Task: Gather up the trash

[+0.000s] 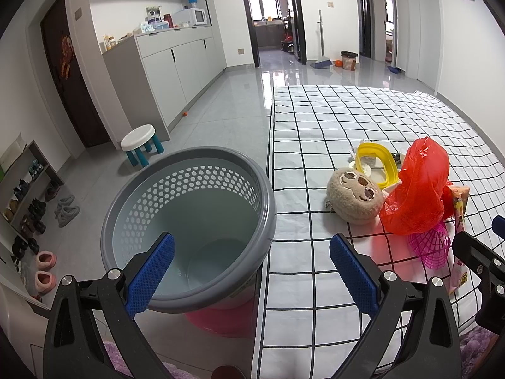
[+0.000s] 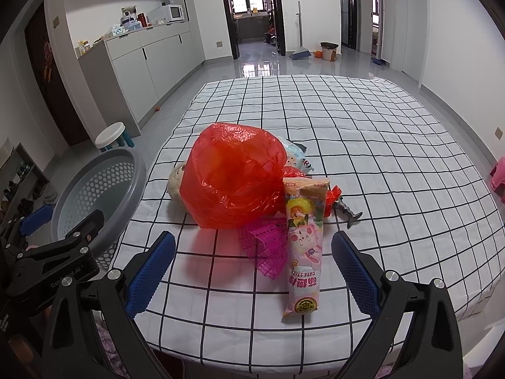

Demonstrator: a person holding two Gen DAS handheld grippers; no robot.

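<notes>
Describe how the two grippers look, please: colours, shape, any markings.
Both the left gripper and the right gripper have black angular frames with silver bolts and two fingers with blue textured pads. The left one carries faint white lettering, too small to read.

We've got a little heap of trash on the checked cloth. Biggest piece is a crumpled red see-through plastic bag (image 2: 235, 177), puffed up and sitting on top of the heap. Touching its right edge lies a long pink snack wrapper with cartoon animals (image 2: 303, 246), flat on the cloth, lengthwise toward us. A scrap of magenta plastic mesh (image 2: 268, 249) pokes out from under both. Off the table's left edge stands our round grey plastic basket with a perforated wall (image 1: 189, 208), upright, and we can see nothing in it.
</notes>
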